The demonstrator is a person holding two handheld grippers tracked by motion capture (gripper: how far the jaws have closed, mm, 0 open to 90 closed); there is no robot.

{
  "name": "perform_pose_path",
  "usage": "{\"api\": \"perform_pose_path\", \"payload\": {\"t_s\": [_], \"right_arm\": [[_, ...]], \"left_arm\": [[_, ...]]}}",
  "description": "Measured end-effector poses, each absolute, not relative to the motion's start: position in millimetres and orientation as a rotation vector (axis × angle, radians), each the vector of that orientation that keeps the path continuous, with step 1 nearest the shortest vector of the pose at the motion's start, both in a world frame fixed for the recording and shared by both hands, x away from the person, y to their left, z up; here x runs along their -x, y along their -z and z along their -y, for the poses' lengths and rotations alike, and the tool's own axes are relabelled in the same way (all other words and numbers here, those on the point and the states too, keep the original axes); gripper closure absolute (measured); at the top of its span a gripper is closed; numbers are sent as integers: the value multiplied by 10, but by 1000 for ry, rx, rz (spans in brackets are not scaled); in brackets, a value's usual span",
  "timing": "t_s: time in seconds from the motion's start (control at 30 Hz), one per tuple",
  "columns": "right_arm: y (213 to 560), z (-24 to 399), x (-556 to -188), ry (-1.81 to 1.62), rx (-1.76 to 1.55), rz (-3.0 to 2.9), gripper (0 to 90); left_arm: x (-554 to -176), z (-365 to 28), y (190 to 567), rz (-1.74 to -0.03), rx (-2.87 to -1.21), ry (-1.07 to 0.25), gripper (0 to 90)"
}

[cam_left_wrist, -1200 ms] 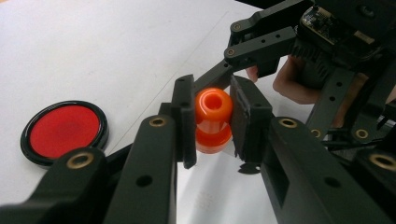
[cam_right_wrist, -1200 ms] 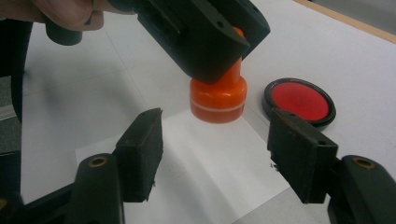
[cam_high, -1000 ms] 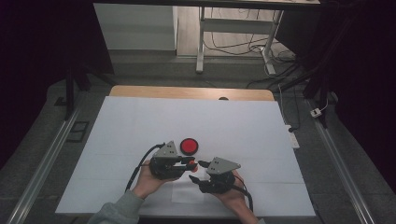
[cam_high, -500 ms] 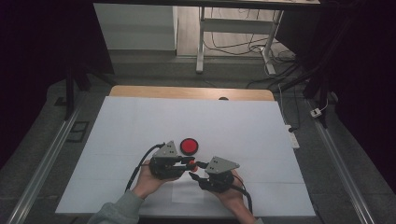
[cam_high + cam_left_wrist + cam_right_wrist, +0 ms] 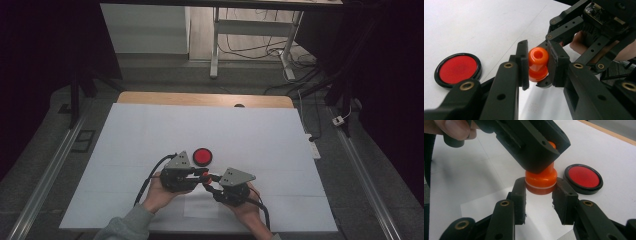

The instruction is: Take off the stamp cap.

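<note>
A small orange plastic piece [image 5: 206,177] with a hollow neck and a wider base hangs just above the white sheet between my two grippers. My left gripper [image 5: 537,63] is shut on its neck [image 5: 538,56], one pad pressing each side. My right gripper [image 5: 540,188] comes from the opposite side. Its jaws have just been closing, and both pads now touch the base [image 5: 540,182]. In the high view the left gripper [image 5: 203,173] and right gripper [image 5: 210,183] meet nose to nose. A red disc with a black rim [image 5: 202,156] lies flat on the sheet just beyond them.
A large white sheet [image 5: 150,135] covers most of the wooden table [image 5: 150,97]. A smaller white paper [image 5: 486,207] lies under the grippers. The red disc [image 5: 583,178] sits close to the right jaw. Metal rails [image 5: 45,175] run along both table sides.
The right gripper's jaws have drawn in around the orange piece's base. Both hands have stayed where they were, and the left gripper keeps its hold.
</note>
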State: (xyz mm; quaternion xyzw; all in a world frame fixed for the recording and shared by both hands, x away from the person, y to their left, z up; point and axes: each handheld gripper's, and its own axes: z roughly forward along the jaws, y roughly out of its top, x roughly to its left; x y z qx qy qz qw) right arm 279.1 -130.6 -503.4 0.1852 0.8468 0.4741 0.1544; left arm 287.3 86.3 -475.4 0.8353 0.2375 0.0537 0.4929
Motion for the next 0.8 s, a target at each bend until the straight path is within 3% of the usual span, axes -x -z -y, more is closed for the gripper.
{"api": "perform_pose_path", "payload": {"t_s": [0.8], "right_arm": [[5049,1314,-2767,-1358,-525,-2397,647]], "left_arm": [[-2869,-870,4772,-590,-2005,-127,722]]}}
